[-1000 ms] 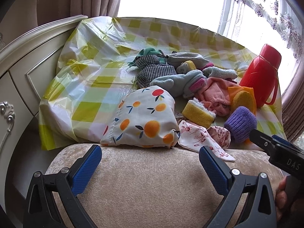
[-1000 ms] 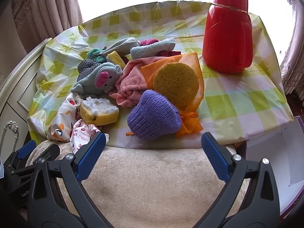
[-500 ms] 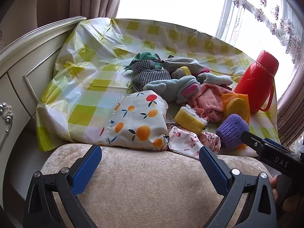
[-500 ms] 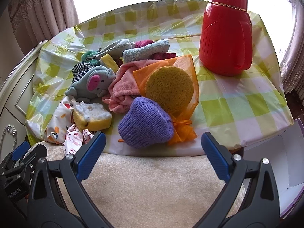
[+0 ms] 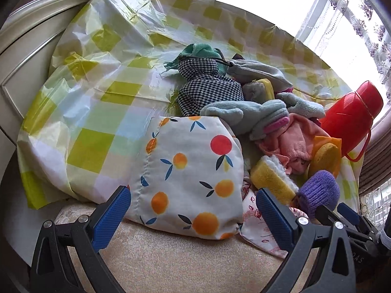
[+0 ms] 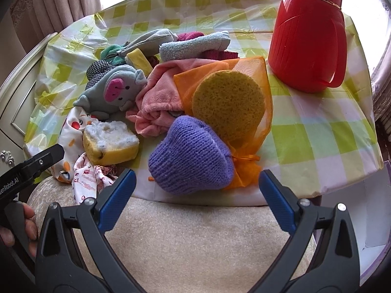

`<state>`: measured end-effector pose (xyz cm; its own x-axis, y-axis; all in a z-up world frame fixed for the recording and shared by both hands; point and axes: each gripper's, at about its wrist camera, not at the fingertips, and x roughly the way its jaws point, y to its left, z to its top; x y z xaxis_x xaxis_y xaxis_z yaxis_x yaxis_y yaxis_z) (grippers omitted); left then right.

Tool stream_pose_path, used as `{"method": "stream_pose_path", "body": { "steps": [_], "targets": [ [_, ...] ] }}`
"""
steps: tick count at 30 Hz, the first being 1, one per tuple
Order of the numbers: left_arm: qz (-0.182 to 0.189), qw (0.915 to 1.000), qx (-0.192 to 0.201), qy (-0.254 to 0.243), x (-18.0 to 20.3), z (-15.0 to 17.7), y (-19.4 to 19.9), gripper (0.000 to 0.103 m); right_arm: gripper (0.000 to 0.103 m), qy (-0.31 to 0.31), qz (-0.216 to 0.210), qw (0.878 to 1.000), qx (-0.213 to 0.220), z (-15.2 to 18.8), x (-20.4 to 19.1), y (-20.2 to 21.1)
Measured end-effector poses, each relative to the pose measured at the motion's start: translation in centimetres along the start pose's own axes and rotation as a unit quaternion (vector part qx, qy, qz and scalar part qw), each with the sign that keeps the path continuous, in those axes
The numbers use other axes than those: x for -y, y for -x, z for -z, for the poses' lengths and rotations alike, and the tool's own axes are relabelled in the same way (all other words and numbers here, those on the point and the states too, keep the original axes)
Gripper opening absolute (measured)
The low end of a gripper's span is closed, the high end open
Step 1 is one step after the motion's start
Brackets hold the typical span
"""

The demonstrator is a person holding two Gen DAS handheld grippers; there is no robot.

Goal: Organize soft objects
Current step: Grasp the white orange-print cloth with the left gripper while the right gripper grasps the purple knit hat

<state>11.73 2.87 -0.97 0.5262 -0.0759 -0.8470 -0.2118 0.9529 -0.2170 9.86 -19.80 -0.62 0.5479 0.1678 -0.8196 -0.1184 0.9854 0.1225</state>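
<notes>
Over the cushion edge, my left gripper [image 5: 193, 211] gapes empty on either side of the fruit-print pouch [image 5: 193, 171], lined up to pinch it. My right gripper [image 6: 196, 190] hangs just as wide before the purple hat [image 6: 190, 153], nearest in the pile on the checked cloth [image 6: 317, 131]. Both have pushed closer than a second ago; the pouch and hat loom larger, nothing lifted yet.

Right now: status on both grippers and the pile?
Left gripper open, at the orange-print pouch. Right gripper open, facing the purple knit hat. Nothing held. Red thermos stands behind the pile.
</notes>
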Motion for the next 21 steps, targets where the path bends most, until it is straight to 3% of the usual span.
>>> {"method": "stream_pose_path", "body": {
  "steps": [4,6,9,14,21],
  "targets": [
    [0.003,0.9995,-0.027,0.013,-0.6,-0.3,-1.9,0.09,0.086,-0.008,-0.014,1.0,-0.019,-0.3,0.6,-1.3],
    [0.001,0.9998,-0.021,0.002,-0.4,-0.3,-1.9,0.085,0.083,-0.006,-0.024,0.999,-0.031,-0.4,0.5,-2.0],
    [-0.001,0.9998,-0.012,-0.014,0.2,-0.1,-1.8,0.069,0.068,0.005,-0.027,0.999,-0.032,-0.5,0.1,-2.2],
    [-0.01,0.9994,0.022,-0.024,0.6,0.7,-0.5,0.051,0.061,-0.008,-0.044,0.999,-0.016,0.1,0.6,-1.5],
    [-0.009,0.9978,0.064,-0.012,0.0,1.1,1.2,0.035,0.06,-0.015,-0.063,0.998,0.021,1.1,1.3,0.9]
  ]
}}
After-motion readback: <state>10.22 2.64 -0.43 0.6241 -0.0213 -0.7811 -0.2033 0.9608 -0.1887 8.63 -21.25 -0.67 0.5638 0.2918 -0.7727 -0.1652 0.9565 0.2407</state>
